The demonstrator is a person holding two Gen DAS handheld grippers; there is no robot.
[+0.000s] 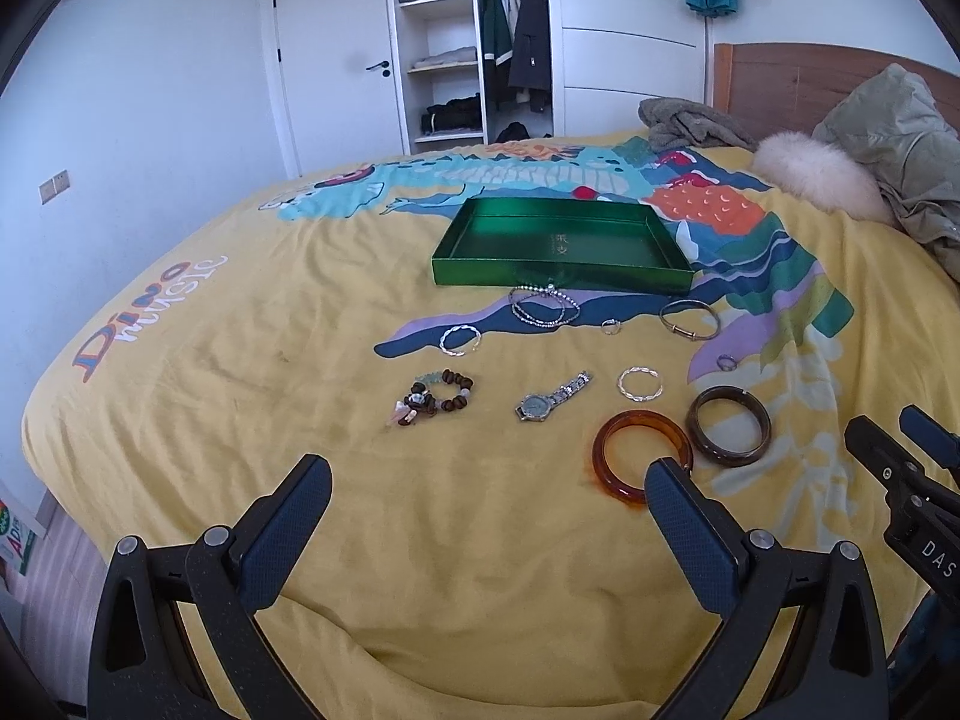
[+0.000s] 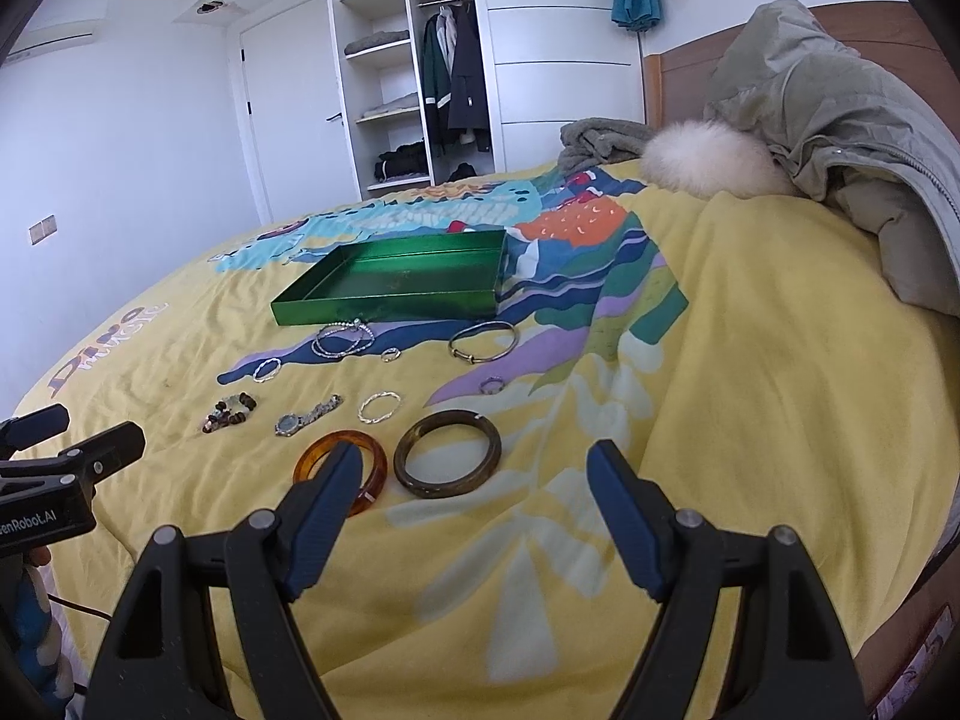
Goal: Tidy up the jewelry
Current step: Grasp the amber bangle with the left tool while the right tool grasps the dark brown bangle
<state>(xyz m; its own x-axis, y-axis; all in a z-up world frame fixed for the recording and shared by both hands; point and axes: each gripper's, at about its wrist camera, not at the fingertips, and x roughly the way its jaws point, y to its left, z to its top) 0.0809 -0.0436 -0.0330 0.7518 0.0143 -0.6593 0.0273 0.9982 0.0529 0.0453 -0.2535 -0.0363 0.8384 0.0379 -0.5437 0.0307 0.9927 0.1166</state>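
A green tray (image 1: 480, 276) (image 2: 384, 303) lies on the yellow bedspread, nothing visible inside. In front of it lie several pieces of jewelry: an amber bangle (image 1: 606, 450) (image 2: 312, 456), a dark brown bangle (image 1: 729, 427) (image 2: 447, 454), a silver watch (image 1: 549, 397) (image 2: 306, 414), a beaded bracelet (image 1: 435, 399) (image 2: 228, 411), twisted silver bangles (image 1: 639, 384) (image 2: 379, 406), a chain bracelet (image 1: 543, 306) and small rings. My left gripper (image 1: 489, 477) is open just short of the amber bangle. My right gripper (image 2: 474, 465) is open just short of the dark bangle.
A green coat (image 2: 840, 120), a fur trim (image 2: 708, 165) and a grey cloth (image 1: 690, 120) lie near the wooden headboard (image 1: 780, 78). An open wardrobe (image 1: 468, 42) and a door (image 1: 336, 60) stand beyond the bed.
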